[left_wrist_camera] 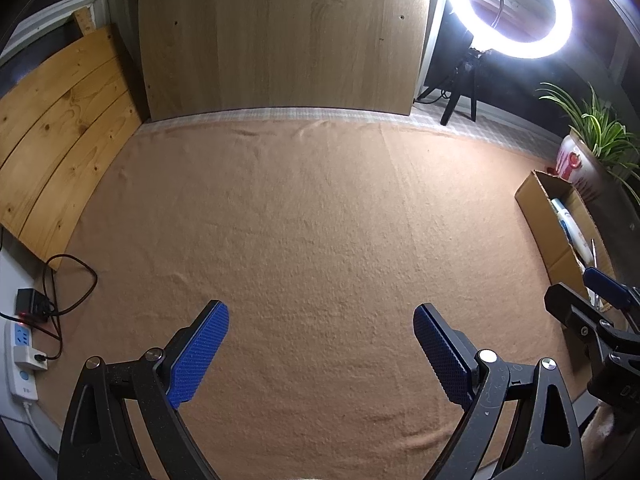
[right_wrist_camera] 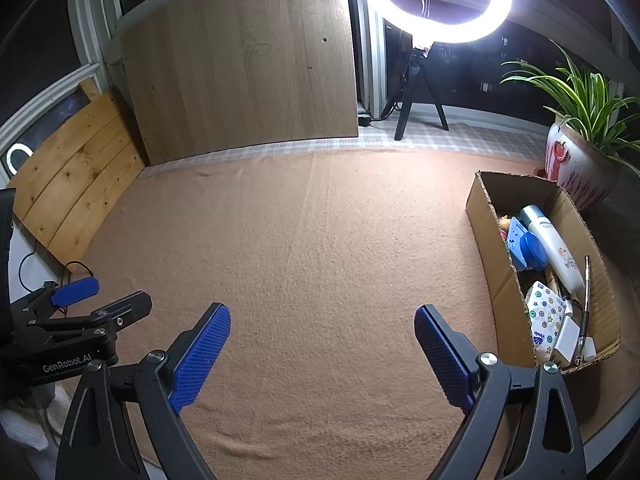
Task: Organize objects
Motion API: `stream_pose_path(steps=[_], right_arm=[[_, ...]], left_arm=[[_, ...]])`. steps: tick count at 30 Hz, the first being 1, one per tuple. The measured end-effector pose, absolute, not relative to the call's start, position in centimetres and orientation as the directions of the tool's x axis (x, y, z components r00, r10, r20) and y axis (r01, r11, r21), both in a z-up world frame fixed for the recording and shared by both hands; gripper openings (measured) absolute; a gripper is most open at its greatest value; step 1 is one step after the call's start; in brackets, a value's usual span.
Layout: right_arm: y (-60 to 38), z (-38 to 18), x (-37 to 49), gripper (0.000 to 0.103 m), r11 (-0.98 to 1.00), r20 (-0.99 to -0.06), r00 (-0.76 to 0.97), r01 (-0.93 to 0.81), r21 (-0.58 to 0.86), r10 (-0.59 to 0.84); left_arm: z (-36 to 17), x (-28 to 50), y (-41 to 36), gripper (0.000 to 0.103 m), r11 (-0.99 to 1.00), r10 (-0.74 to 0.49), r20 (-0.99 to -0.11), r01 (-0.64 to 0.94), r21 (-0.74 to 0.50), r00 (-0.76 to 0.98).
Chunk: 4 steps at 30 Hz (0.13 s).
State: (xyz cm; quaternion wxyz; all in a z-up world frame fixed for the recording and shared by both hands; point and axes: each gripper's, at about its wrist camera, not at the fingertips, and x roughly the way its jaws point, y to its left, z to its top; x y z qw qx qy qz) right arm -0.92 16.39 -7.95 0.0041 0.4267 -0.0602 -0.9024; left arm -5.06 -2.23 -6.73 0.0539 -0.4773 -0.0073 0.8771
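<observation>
A cardboard box (right_wrist_camera: 486, 216) stands at the right side of the tan cloth (right_wrist_camera: 320, 240). Inside it lie a white lotion bottle (right_wrist_camera: 554, 250), a blue case (right_wrist_camera: 528, 250), a star-patterned pouch (right_wrist_camera: 544, 320), a small doll, a metal hose and white blocks. My right gripper (right_wrist_camera: 322, 314) hovers open over bare cloth, left of the box, nothing between its blue pads. My left gripper (left_wrist_camera: 320, 312) is also open above bare cloth. In the left wrist view the box (left_wrist_camera: 536, 200) sits at the far right, with the right gripper's fingers (left_wrist_camera: 600, 280) in front of it.
A wooden board (right_wrist_camera: 240, 68) leans at the back, pine planks (left_wrist_camera: 60, 128) at the left. A ring light on a tripod (right_wrist_camera: 432, 0) and a potted plant (right_wrist_camera: 576, 160) stand at the back right. A power strip with cables (left_wrist_camera: 22, 352) lies at the left edge.
</observation>
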Motion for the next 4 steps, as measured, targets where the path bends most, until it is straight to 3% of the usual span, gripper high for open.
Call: stream_pose_path(steps=[4], right_arm=[[16.40, -8.16, -0.97, 0.091, -0.993, -0.772, -0.633, -0.046, 0.110, -0.056]], left_arm=[[-7.07, -5.28, -2.36, 0.096, -0.994, 0.100, -0.841, -0.084, -0.066, -0.532]])
